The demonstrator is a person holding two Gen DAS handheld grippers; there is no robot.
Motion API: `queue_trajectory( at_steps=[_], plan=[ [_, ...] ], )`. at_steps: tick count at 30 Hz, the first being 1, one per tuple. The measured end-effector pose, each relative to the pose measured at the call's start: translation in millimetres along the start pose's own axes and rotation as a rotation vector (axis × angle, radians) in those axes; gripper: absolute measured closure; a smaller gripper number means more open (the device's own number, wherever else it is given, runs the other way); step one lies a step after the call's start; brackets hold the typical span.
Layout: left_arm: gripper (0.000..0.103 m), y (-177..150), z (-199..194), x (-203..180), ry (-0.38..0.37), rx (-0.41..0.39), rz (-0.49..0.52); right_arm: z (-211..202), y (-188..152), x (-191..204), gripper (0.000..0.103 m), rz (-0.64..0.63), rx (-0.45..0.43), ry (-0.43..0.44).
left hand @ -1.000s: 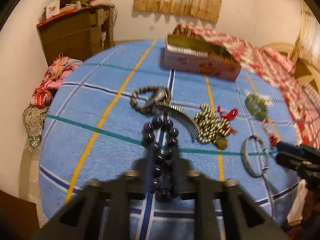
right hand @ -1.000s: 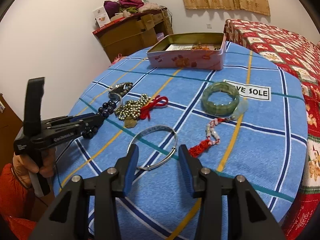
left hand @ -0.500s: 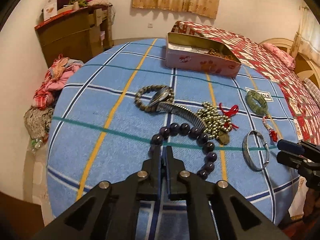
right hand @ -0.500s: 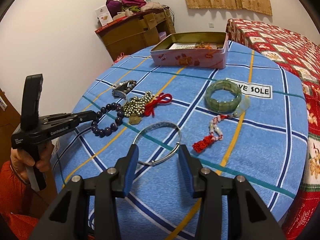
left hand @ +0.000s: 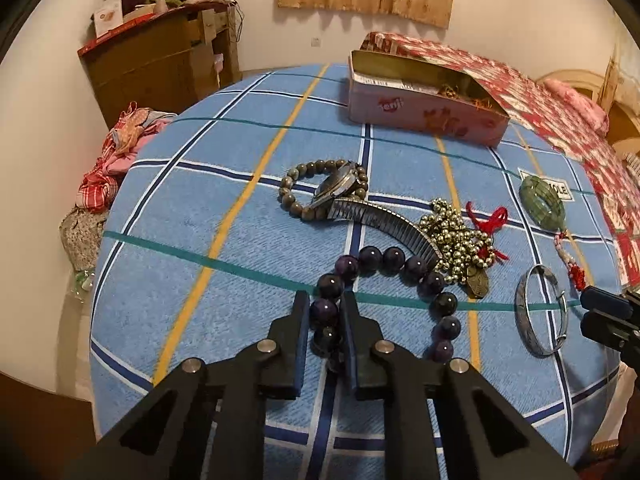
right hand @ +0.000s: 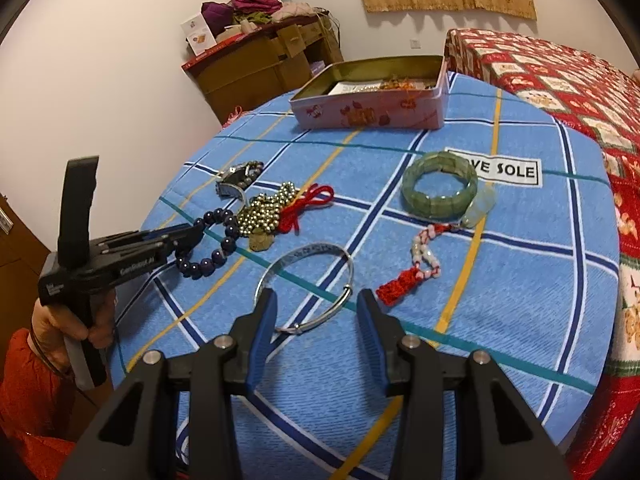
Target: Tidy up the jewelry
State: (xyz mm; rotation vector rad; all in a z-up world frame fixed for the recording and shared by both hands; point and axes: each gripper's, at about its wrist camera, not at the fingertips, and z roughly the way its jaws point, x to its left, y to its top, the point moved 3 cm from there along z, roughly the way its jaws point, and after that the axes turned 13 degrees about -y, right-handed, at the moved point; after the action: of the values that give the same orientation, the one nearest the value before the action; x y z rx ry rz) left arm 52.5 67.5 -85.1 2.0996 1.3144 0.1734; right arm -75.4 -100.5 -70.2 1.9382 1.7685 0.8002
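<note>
A dark purple bead bracelet (left hand: 404,266) lies on the blue checked tablecloth (left hand: 200,200); it also shows in the right wrist view (right hand: 218,240). My left gripper (left hand: 325,312) has its fingers slightly apart around one bead at the bracelet's near left. My right gripper (right hand: 316,312) is open and empty just above a silver bangle (right hand: 306,284). The pink tin box (left hand: 424,100) stands open at the back of the table.
On the cloth lie a wristwatch over a brown bead bracelet (left hand: 324,188), a gold bead necklace with red cord (left hand: 460,236), a green jade bracelet (right hand: 440,184) and a red tassel charm (right hand: 416,268). A bed (right hand: 560,80) is on the right, a wooden cabinet (left hand: 160,60) behind.
My left gripper had the purple bracelet lifted, laid it down on the cloth, and its fingers have parted slightly around one bead. The right gripper has barely moved.
</note>
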Motion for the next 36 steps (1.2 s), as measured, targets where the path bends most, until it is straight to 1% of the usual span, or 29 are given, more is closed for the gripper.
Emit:
queue_trajectory(
  at_steps=[2,5,6,8,12,15,20,23,26,28,29,30,31,32,33,36],
  plan=[
    [0.089,1.5,-1.0,0.4,-0.007,0.005,-0.010,-1.8,0.2,0.1,0.058,-0.001,-0.008,-0.001],
    [0.090,3.9,-4.0,1.9,-0.044,-0.007,-0.039,-3.1,0.4,-2.4,0.058,0.011,-0.012,-0.003],
    [0.090,4.2,-8.1,1.7,-0.047,-0.028,-0.043,-3.7,0.4,-2.9,0.058,0.014,-0.014,-0.005],
    [0.090,5.5,-21.2,-4.2,-0.035,-0.095,-0.015,-5.8,0.9,-4.5,0.058,0.018,-0.021,-0.008],
    [0.090,15.6,-53.3,-20.2,-0.085,-0.211,0.026,-6.1,1.0,-2.2,0.058,0.007,-0.027,-0.001],
    [0.090,25.4,-72.9,-30.0,-0.121,-0.259,0.043,-4.3,0.0,2.8,0.058,-0.010,-0.024,0.010],
    [0.090,35.3,-88.8,-44.8,-0.139,-0.302,0.070,-3.1,-3.2,18.7,0.058,-0.080,-0.018,0.042],
    [0.090,39.9,-95.6,-45.1,-0.152,-0.321,0.070,-1.5,-3.9,27.1,0.058,-0.111,-0.017,0.061],
    [0.090,41.6,-97.7,-46.5,-0.161,-0.328,0.073,5.7,-4.3,39.6,0.058,-0.178,-0.015,0.050],
    [0.090,42.5,-99.1,-50.5,-0.162,-0.333,0.083,15.9,-4.7,48.1,0.059,-0.216,0.005,0.048],
    [0.090,43.3,-99.6,-53.0,-0.163,-0.335,0.091,22.4,-5.9,52.6,0.060,-0.241,0.018,0.039],
    [0.090,43.6,-100.3,-54.2,-0.161,-0.335,0.097,25.9,-7.3,56.6,0.067,-0.268,0.015,0.017],
    [0.090,44.5,-100.7,-55.8,-0.153,-0.337,0.105,26.0,-8.0,60.7,0.082,-0.310,-0.017,-0.020],
    [0.090,45.7,-101.0,-56.5,-0.147,-0.339,0.110,28.0,-9.2,63.1,0.092,-0.342,-0.022,-0.048],
    [0.090,46.7,-101.8,-56.6,-0.145,-0.342,0.112,28.4,-8.5,62.8,0.096,-0.350,-0.033,-0.063],
    [0.090,49.5,-104.7,-53.2,-0.145,-0.352,0.105,30.0,-2.5,49.2,0.096,-0.251,0.002,0.007]
  ],
)
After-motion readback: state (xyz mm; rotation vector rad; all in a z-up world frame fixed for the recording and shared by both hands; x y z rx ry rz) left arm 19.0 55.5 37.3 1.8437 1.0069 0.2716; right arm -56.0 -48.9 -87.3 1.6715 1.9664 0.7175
